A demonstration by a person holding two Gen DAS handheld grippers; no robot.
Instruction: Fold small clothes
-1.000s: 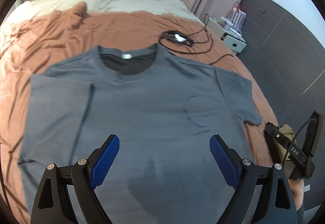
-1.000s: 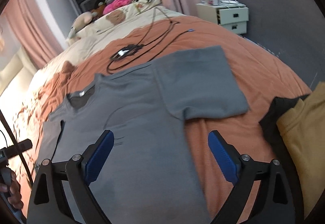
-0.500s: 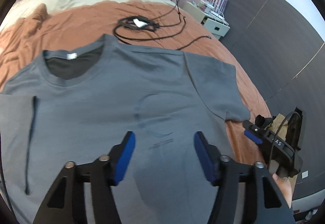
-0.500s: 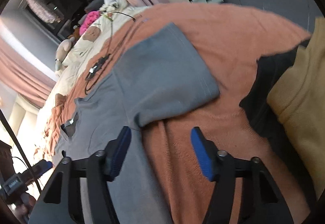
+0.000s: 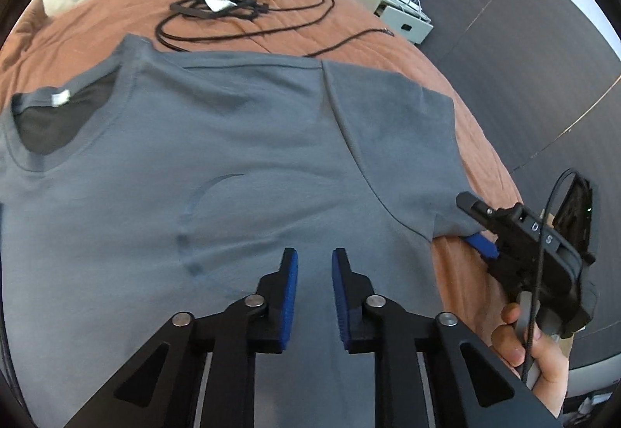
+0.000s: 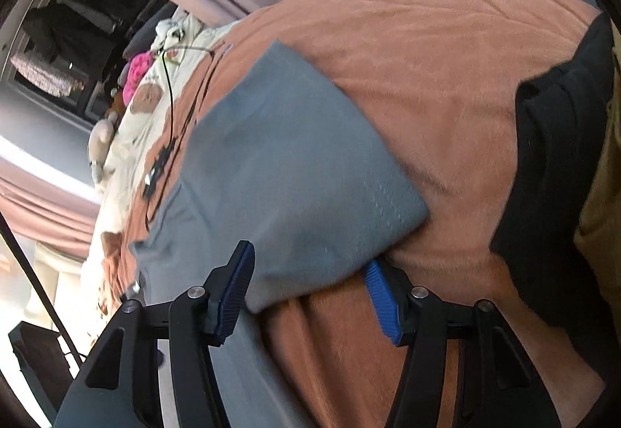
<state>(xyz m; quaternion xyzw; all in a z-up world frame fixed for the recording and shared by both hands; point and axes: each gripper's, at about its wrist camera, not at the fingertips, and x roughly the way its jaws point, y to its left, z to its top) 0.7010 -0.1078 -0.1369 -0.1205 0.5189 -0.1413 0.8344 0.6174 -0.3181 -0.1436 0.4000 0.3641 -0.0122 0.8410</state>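
We see the grey shirt [image 5: 240, 164] spread flat on the orange blanket [image 5: 97, 20], cables [image 5: 217, 7] beyond its collar; our left gripper [image 5: 314, 265] hovers over its chest, jaws closing to a narrow gap with nothing between them. Our right gripper [image 6: 306, 272] has been closing too; its jaws straddle the sleeve [image 6: 295, 164] hem, one above, one beneath, not yet pinching.
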